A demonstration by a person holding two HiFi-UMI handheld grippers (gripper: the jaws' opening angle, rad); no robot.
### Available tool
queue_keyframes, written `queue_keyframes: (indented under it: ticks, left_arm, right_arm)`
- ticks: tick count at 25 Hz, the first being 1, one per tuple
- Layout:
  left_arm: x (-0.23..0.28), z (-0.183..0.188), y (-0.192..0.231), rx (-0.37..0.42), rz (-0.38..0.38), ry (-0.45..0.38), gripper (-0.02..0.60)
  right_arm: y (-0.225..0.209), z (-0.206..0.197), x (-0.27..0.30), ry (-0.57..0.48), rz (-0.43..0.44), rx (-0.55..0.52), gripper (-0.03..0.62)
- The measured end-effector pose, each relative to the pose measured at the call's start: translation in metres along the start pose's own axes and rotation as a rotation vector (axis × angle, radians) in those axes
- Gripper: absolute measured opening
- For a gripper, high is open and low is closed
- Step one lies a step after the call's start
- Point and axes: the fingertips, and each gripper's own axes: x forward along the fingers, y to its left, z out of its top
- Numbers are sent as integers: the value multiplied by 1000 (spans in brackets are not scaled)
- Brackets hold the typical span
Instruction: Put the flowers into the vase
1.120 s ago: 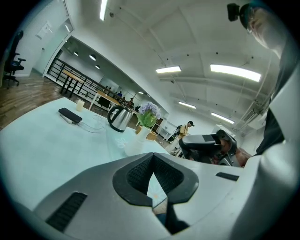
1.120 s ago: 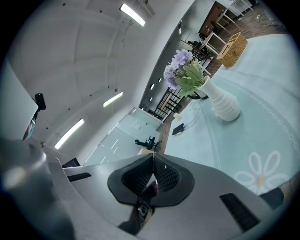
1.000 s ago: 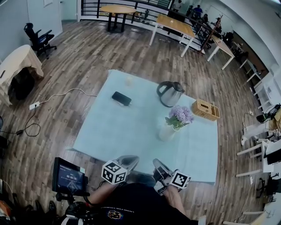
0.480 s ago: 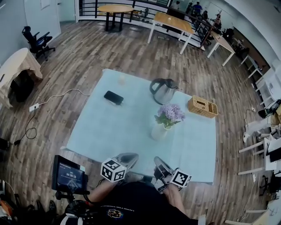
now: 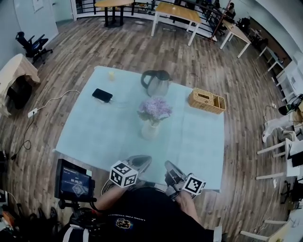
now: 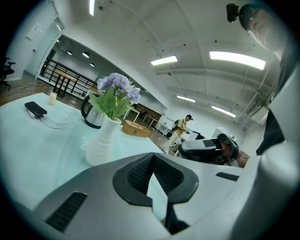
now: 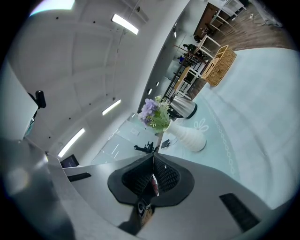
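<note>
Flowers (image 5: 155, 108) are in the vase (image 5: 150, 130), purple heads and green leaves above the rim. The white vase stands upright near the middle of the surface (image 5: 99, 137), which has a pale blue-green cover.

Left gripper (image 5: 141, 160) and right gripper (image 5: 169, 166) sit side by side at the near edge, close to the person's body. Both are well apart from the vase and point roughly toward it.
- Left fingers: tips pressed together, nothing between them.
- Right fingers: pressed together, nothing pinched.

Marker cubes on both show clearly in the head view.

Other items on the surface:
- kettle (image 5: 156, 82) just beyond the vase
- wicker basket (image 5: 207, 100) to the far right
- black phone (image 5: 102, 95) to the left
- small pale cup (image 5: 111, 75) toward the far left corner

A small screen (image 5: 73, 182) on a stand sits near left, off the surface. Wood floor (image 5: 71, 52) all around, with desks (image 5: 177, 12) along the far side.
</note>
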Motion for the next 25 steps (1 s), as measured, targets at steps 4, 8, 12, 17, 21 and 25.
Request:
queue_keyframes:
  ticks: [4, 8, 12, 17, 21, 25]
  left_arm:
    - [47, -8, -36, 3, 11, -3, 8]
    - [70, -12, -56, 17, 40, -3, 8]
    - [65, -3, -47, 14, 84, -7, 8]
    - [63, 1, -50, 34, 96, 16, 8]
    - [60, -6, -48, 40, 97, 37, 8]
    - [58, -11, -50, 55, 84, 58, 8]
  right_arm:
    - [-31, 26, -41, 13, 3, 9, 18]
    - [-49, 44, -58, 36, 25, -9, 18]
    - [-45, 47, -47, 45, 47, 17, 18]
    - [-42, 51, -41, 38, 77, 33, 18]
    - [-42, 44, -40, 25, 86, 54, 18]
    - [-42, 39, -45, -3, 75, 12, 17]
